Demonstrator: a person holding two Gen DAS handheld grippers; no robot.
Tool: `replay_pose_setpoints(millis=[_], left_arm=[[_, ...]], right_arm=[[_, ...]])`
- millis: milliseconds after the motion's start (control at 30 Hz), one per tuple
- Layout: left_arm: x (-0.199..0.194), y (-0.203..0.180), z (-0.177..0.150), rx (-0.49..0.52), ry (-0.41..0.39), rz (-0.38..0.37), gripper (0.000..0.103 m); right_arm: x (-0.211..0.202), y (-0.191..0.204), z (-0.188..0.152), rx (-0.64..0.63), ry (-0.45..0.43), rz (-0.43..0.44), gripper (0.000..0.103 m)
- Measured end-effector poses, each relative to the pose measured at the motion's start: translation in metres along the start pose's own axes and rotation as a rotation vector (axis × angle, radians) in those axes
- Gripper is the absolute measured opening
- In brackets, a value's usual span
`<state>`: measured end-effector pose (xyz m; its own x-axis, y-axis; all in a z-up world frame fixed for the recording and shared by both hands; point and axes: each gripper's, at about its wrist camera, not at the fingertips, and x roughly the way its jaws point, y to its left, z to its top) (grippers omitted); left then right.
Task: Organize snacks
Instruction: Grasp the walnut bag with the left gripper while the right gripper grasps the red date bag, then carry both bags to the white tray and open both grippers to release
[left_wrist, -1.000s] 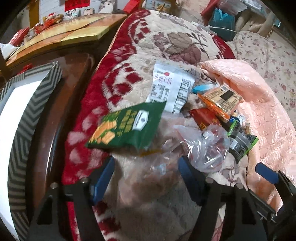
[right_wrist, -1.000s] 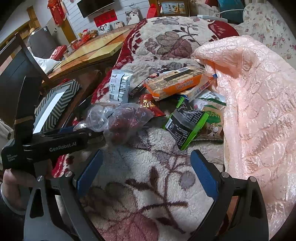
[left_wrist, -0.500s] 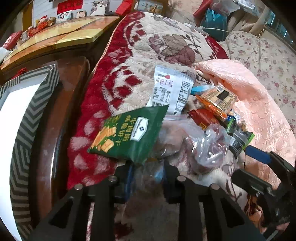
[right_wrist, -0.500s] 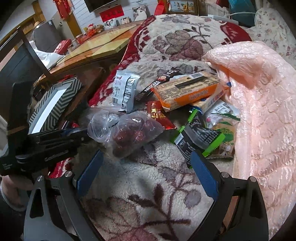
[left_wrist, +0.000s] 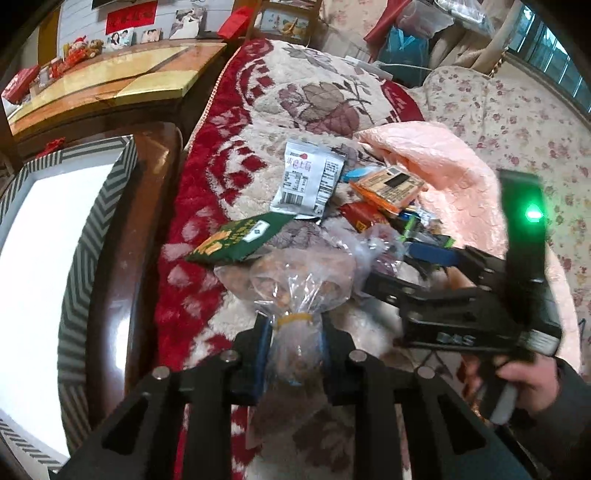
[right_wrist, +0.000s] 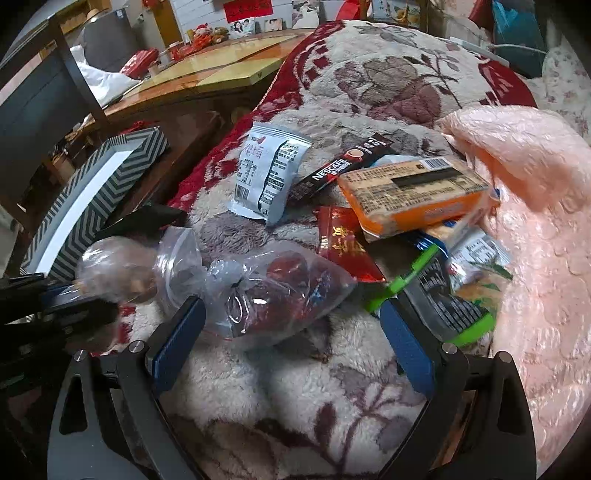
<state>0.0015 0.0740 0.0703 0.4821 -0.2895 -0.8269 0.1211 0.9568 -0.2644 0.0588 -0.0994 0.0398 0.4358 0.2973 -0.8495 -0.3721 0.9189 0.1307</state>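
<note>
Fluffy floral blanket (right_wrist: 332, 376) is snack-covered, your left gripper (left_wrist: 291, 332) just pinched the nut bag (left_wrist: 295, 280) by its neck, right gripper (right_wrist: 291, 339) gaping over the date bag (right_wrist: 280, 295), so thin plastic could slip or tear.

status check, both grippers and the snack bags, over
Left gripper shut on clear nut bag at its tied neck. Right gripper open over bag of red dates. Nothing blocking.

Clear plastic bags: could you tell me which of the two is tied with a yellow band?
The bag of brown nuts, pinched at its neck by the left tool. The bag of dark red fruit before the open right tool is knotted instead.
</note>
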Motion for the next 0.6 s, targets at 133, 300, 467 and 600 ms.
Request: replay_pose_setpoints(millis=[133,300,467,600], left_arm=[[-0.011,0.001,-0.002,0.003,-0.022,0.022,0.025],[-0.028,0.0,-0.002,0.007,-0.062,0.033,0.025],[-0.051,0.002,0.003,0.016,-0.123,0.052,0.025],[-0.059,0.01,0.007,0.012,-0.149,0.1,0.025]], right_arm=[[0.012,0.001,0.005,0.005,0.029,0.025,0.089],[0.013,0.01,0.002,-0.019,0.021,0.061,0.033],[-0.012,0.016,-0.002,-0.027,-0.029,0.081,0.031],[-0.033,0.022,0.0,-0.008,-0.066,0.117,0.031]])
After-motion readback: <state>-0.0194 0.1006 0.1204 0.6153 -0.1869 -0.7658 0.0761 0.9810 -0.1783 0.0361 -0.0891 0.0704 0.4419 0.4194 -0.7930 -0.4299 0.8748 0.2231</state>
